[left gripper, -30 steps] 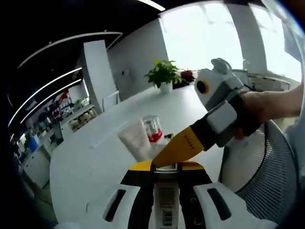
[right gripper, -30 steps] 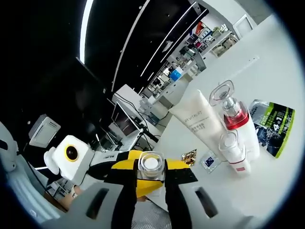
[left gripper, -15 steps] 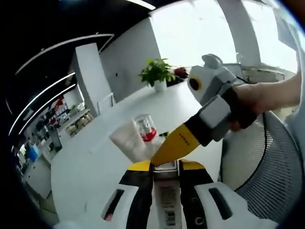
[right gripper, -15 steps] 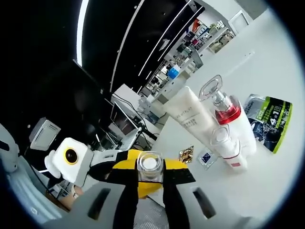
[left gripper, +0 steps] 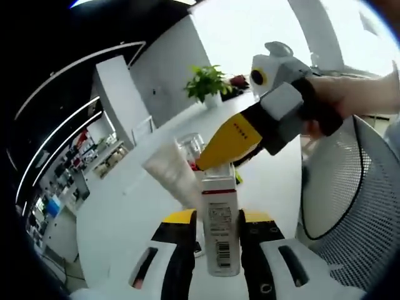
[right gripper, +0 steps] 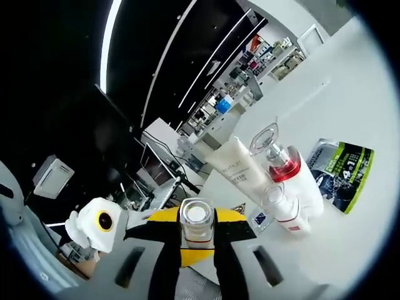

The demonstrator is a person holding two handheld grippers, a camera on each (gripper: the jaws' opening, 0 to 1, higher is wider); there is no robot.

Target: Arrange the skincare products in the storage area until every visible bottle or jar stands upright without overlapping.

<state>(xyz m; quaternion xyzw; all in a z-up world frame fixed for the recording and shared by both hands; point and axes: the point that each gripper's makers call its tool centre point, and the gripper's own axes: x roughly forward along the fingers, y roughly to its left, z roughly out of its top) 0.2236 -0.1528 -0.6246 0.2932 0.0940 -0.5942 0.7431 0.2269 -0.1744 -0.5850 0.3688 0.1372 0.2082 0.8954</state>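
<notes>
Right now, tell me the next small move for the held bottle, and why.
Probably lower the bottle onto bare table beside the standing group and set it upright: both tools, left and right, grip it in the air, away from the tube.

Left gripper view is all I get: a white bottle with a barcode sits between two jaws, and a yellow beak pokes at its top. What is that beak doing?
Observer: That is the right gripper. Its own view shows it shut on the white bottle's clear cap.
Operator: Anything on the table that I miss?
Observer: A green and black sachet lies flat on the table.
Operator: More bottles?
Observer: A small bottle stands in front of the red-collared bottle.
</notes>
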